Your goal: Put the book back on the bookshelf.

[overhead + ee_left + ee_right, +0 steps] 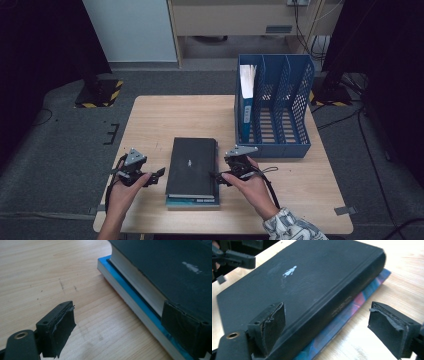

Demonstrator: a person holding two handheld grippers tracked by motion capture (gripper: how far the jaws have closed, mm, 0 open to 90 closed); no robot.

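Two books stacked at table [150, 120] centre-front: black book [192, 166] flat on top of blue book [193, 202], blue one peeking out at near edge and along both long sides. Left gripper [156, 175] just left of stack, jaws released and spread, nothing clamped; left gripper view shows one pad [58, 327] over bare wood, other pad [185, 327] at page-edge corner of black book [165, 267], above blue book [130, 297], contact not certain. Right gripper [218, 178] at stack's right edge, jaws also released and wide; right gripper view shows left pad [270, 325] over black cover [294, 290] near spine, right pad [390, 327] over table clear of blue book [352, 312], spine lying between jaws, no squeeze visible. Small pale figure logo on black cover. Both hands in from bottom, right sleeve patterned. Blue file rack [280, 107] at table's back right, three slots, well apart from stack; leftmost slot holding upright blue-and-white folder [247, 95], other two slots bare. Left gripper [234, 255] also seen across stack in right gripper view
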